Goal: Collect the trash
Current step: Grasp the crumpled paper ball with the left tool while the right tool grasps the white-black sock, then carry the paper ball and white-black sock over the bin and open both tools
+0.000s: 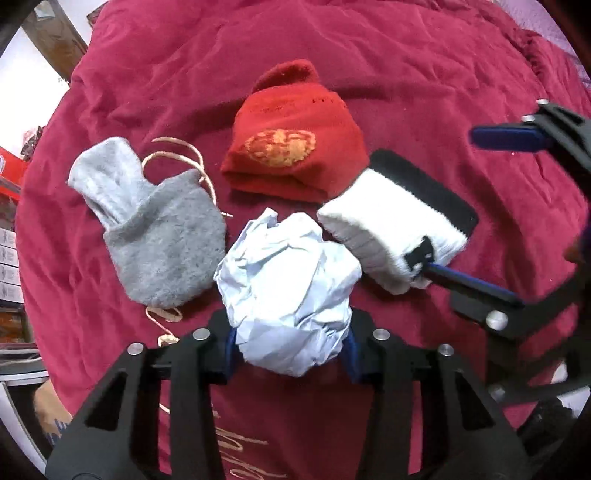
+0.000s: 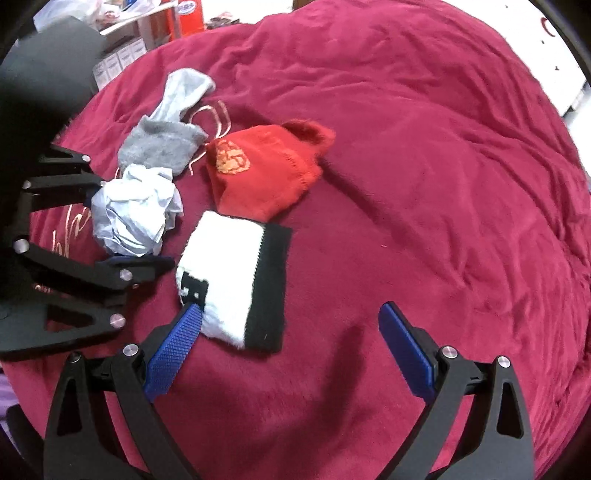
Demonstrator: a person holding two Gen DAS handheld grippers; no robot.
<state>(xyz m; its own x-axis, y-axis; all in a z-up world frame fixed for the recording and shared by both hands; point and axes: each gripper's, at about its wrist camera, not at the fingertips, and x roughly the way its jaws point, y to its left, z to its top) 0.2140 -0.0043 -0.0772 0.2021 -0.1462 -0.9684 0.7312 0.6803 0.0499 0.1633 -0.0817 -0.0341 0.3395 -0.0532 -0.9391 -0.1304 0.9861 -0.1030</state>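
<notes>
A crumpled ball of pale blue paper (image 1: 288, 291) lies on the crimson blanket (image 1: 406, 66). My left gripper (image 1: 290, 350) is shut on it, one blue pad against each side. In the right wrist view the same paper ball (image 2: 133, 214) sits in the left gripper (image 2: 129, 227). My right gripper (image 2: 290, 310) stands open and points down over a white and black sock (image 2: 229, 280). Its left fingertip touches the sock's near white corner, and its right finger is clear of the sock. In the left wrist view the right gripper (image 1: 450, 203) straddles that sock (image 1: 395, 229).
A grey sock (image 1: 166, 251) lies left of the paper, with thin tan string (image 1: 177, 151) looped behind it. A red sock with a gold emblem (image 1: 295, 155) lies behind the paper. Boxes and clutter (image 2: 147, 33) stand beyond the blanket's far left edge.
</notes>
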